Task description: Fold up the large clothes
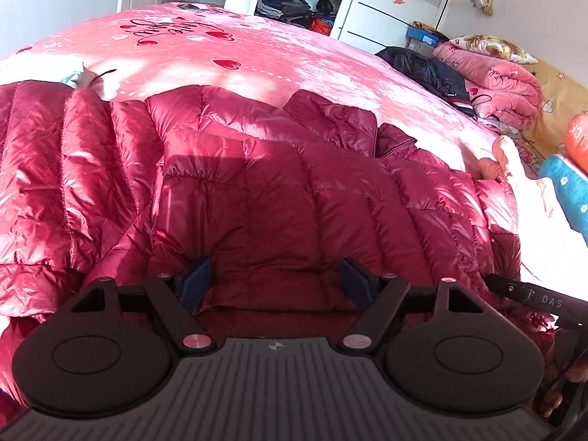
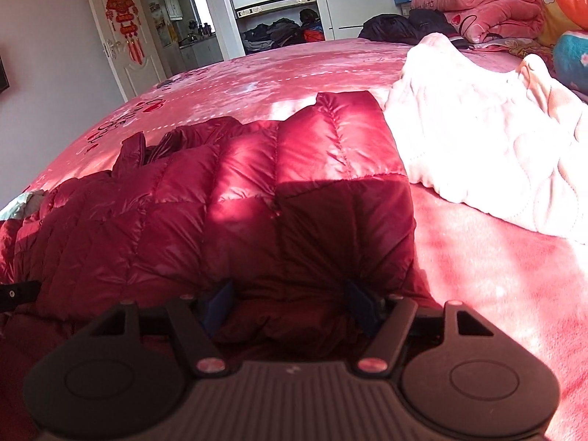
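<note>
A dark red quilted down jacket (image 1: 257, 183) lies spread on the pink bed (image 1: 257, 51), with a folded part on top. My left gripper (image 1: 277, 281) is open, its blue pads (image 1: 198, 281) wide apart over the jacket's near edge, fabric bulging between them. In the right wrist view the jacket (image 2: 294, 183) fills the middle. My right gripper (image 2: 292, 307) is open too, with the jacket's near edge between its pads (image 2: 362, 307). Whether the pads touch the fabric is unclear.
A pale pink quilted garment (image 2: 477, 147) lies right of the jacket. A black coat (image 1: 430, 68), a rolled pink blanket (image 1: 503, 84) and pillows sit at the bed's far right. An open wardrobe (image 1: 301, 3) and a door (image 2: 121, 47) stand behind.
</note>
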Available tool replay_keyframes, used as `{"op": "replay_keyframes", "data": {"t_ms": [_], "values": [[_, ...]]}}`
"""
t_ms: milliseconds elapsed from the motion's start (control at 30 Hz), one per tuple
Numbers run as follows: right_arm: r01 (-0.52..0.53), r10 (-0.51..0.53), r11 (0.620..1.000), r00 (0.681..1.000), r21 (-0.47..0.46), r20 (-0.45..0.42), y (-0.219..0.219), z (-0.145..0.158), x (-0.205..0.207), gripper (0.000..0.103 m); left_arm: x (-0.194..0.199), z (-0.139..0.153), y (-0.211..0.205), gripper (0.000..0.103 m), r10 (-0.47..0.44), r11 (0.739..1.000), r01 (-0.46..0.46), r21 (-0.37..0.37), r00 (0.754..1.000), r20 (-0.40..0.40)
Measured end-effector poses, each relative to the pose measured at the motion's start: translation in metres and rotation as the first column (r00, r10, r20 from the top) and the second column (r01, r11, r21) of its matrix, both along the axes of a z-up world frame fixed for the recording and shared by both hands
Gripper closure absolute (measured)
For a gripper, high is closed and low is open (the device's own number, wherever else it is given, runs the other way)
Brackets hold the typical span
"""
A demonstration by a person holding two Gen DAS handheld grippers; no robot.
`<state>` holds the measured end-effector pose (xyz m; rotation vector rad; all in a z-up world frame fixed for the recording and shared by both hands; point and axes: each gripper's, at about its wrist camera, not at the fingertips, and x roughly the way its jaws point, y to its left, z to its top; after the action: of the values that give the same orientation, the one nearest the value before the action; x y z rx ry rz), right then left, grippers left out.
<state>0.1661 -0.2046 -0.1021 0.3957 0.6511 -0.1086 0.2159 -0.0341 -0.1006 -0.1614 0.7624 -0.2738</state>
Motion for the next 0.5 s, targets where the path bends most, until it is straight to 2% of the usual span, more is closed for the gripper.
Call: {"op": "replay_keyframes", "data": {"t_ms": [133, 300, 433, 500], "values": [[0.052, -0.055, 0.997, 0.998, 0.056, 0.042, -0.003, 0.017, -0.03, 0.023, -0.019, 0.013, 0.01, 0.011, 0.033, 0.999, -0.032, -0.031, 0.998, 0.055], [0.107, -0.111, 0.992, 0.991, 0.059, 0.07, -0.002, 0.034, -0.071, 0.018, -0.04, 0.027, 0.021, 0.011, 0.154, 0.988, -0.15, -0.038, 0.983, 0.096], [0.106, -0.105, 0.994, 0.991, -0.008, 0.077, 0.001, 0.045, -0.095, 0.018, -0.055, 0.036, 0.044, 0.011, 0.274, 0.962, -0.272, -0.037, 0.957, 0.095], [0.101, -0.096, 0.993, 0.992, -0.059, 0.087, 0.005, 0.051, -0.106, 0.018, -0.063, 0.042, 0.06, 0.011, 0.345, 0.939, -0.343, -0.035, 0.934, 0.088]]}}
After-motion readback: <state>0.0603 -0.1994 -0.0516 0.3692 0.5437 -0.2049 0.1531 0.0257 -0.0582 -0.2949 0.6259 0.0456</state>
